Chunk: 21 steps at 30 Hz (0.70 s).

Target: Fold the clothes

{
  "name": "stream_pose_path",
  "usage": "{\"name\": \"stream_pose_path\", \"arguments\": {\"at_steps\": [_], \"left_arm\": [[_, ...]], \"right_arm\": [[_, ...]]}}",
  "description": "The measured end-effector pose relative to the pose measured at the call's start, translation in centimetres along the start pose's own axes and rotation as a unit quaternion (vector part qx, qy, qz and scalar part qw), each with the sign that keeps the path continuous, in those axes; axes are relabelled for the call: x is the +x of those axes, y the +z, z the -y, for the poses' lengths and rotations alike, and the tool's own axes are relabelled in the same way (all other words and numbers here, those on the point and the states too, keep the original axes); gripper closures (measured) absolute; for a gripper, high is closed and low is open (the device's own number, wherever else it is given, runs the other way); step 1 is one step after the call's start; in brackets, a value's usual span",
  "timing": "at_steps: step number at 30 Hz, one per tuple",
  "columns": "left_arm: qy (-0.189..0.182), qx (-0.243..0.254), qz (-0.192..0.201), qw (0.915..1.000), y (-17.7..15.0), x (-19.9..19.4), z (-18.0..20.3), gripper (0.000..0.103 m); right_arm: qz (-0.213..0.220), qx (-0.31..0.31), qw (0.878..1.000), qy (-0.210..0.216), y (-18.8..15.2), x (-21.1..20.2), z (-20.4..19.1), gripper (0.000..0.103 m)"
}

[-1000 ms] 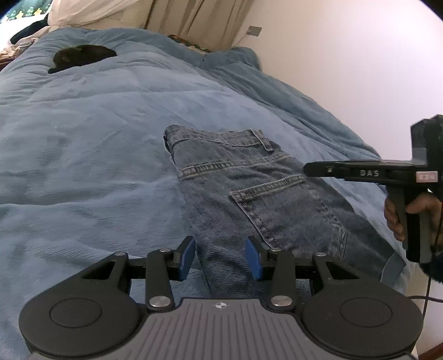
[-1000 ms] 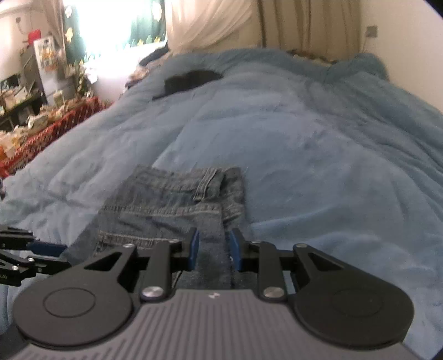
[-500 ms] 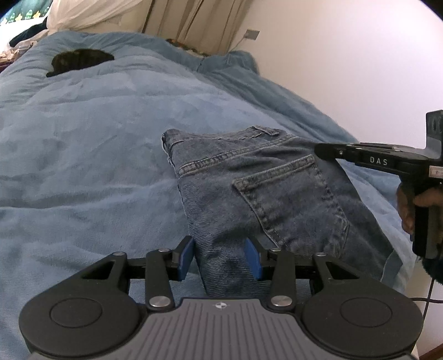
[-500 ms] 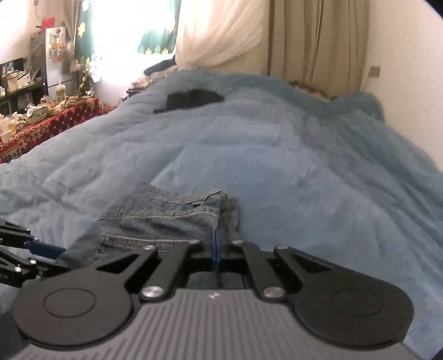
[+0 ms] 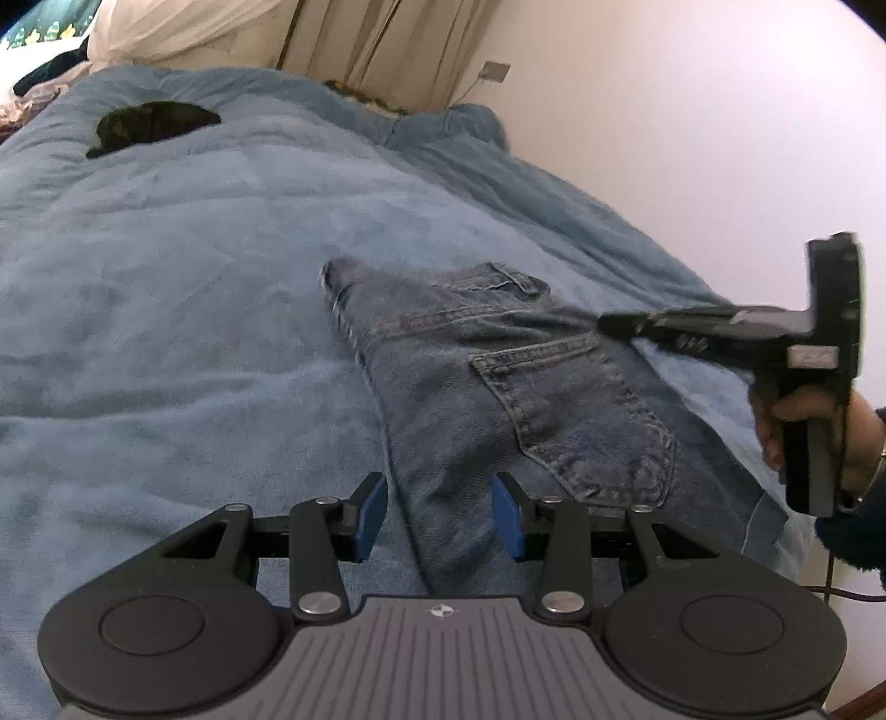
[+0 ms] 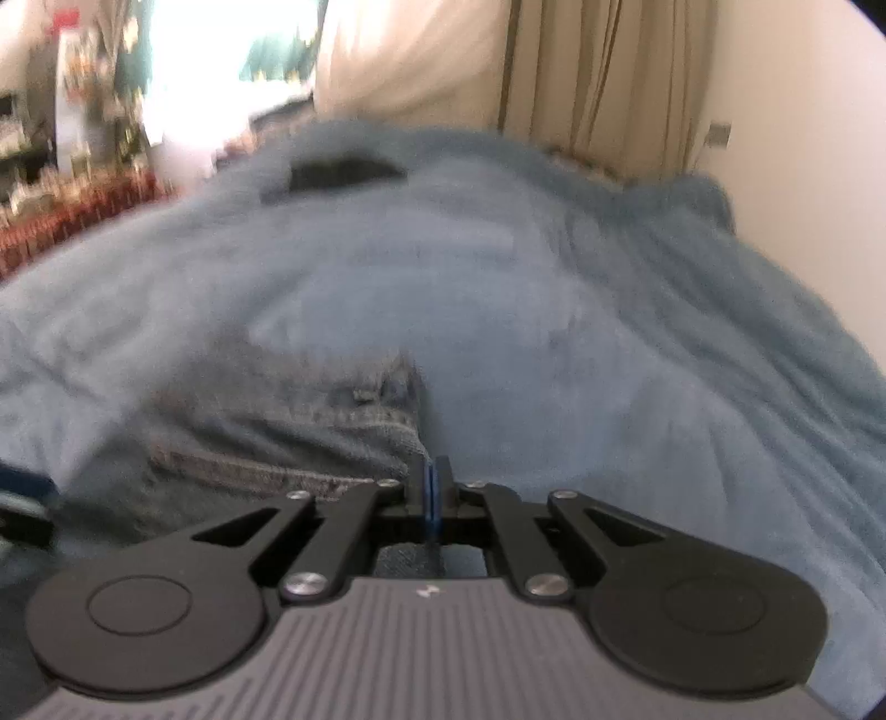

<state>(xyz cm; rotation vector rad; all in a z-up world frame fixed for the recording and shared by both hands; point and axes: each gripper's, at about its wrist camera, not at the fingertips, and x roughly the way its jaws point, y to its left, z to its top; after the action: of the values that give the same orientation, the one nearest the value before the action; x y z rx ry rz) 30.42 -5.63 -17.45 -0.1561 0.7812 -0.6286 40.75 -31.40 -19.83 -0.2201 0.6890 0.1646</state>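
Observation:
A pair of blue jeans (image 5: pixel 498 387) lies on the blue bedspread (image 5: pixel 166 332), back pocket up and waistband toward the far side. My left gripper (image 5: pixel 437 515) is open, its blue pads straddling the jeans' near left edge. My right gripper (image 5: pixel 609 324), held by a hand (image 5: pixel 797 421), pinches the waist edge of the jeans at the right. In the blurred right wrist view the right gripper (image 6: pixel 431 487) is shut on the denim edge (image 6: pixel 354 421), which rises slightly off the bed.
A dark garment (image 5: pixel 149 124) lies far back on the bed. A white wall (image 5: pixel 692 138) runs along the right side, with curtains (image 5: pixel 387 50) at the back. Cluttered shelves and a red patterned cloth (image 6: pixel 66 221) stand to the left of the bed.
My right gripper closed on the jeans' waist edge and lifted it a little. The right wrist view has tilted up and blurred. My left gripper stayed open near the left edge.

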Motion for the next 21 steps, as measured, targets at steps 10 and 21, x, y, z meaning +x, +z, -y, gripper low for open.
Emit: {"name": "stream_pose_path", "arguments": {"at_steps": [10,21], "left_arm": [[0.01,0.012,-0.024,0.9996,-1.1,2.1,0.4,0.061],[0.031,0.019,-0.006,0.9993,-1.0,-1.0,1.4,0.062]], "right_arm": [[0.022,0.063,0.998,-0.008,-1.4,-4.0,4.2,0.093],[0.0,0.027,0.999,0.035,-8.3,-8.9,-1.7,0.092]]}}
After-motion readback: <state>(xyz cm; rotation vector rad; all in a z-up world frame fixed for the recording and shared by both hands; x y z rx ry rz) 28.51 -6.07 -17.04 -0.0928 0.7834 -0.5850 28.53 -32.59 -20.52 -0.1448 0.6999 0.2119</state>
